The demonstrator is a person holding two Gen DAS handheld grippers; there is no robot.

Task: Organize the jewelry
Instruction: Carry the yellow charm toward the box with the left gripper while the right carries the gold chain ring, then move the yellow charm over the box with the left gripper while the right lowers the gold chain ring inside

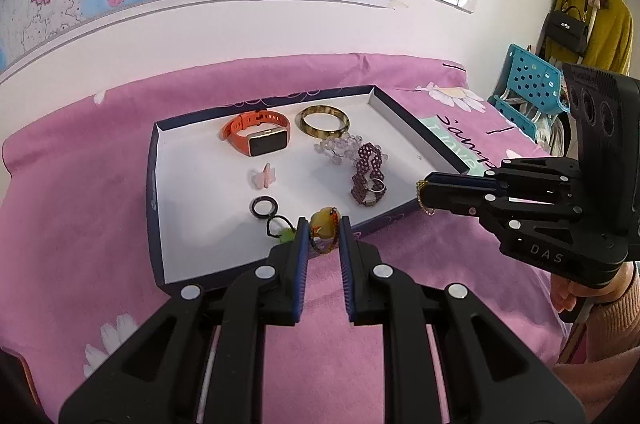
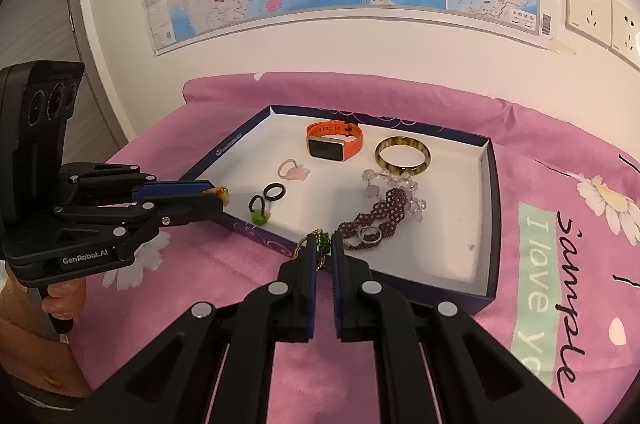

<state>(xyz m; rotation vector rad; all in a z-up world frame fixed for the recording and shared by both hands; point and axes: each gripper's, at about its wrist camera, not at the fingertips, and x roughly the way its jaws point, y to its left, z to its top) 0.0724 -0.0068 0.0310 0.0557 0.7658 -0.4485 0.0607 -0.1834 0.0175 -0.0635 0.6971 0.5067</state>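
Left wrist view:
- The left hand-held gripper [image 1: 324, 224] points forward and down over the near rim of the shallow box [image 1: 154, 184], which lies on the pink bedspread [image 1: 80, 184].
- Its two blue-padded fingers are clamped on a yellow-orange pendant [image 1: 323, 223] with a beaded cord, held just above the box's near edge.
- The right hand-held gripper [image 1: 424, 194] reaches in level from the right side, its jaws fully closed on a thin gold chain [image 1: 425, 202] that dangles at the box's right near corner.
- A hand [image 1: 568, 294] in a pink sleeve grips that tool's handle at the lower right.
- Inside the box lie an orange watch [image 1: 258, 134], an amber bangle [image 1: 323, 122], a clear bead bracelet [image 1: 340, 148], a purple beaded band [image 1: 368, 176], a pink butterfly ring [image 1: 264, 178] and a black ring [image 1: 264, 207].

Right wrist view:
- The right hand-held gripper [image 2: 324, 244] slants down toward the box's [image 2: 490, 208] near wall, fingers pinched together on the gold chain [image 2: 302, 244], which carries green beads.
- The left hand-held gripper [image 2: 218, 196] comes in level from the left, with the yellow-orange pendant [image 2: 219, 191] showing at its tips over the box's left edge.
- A hand [image 2: 66, 298] wraps that tool's grip below.
- A green-stoned ring [image 2: 258, 212] sits near the black ring [image 2: 275, 191] in the box.
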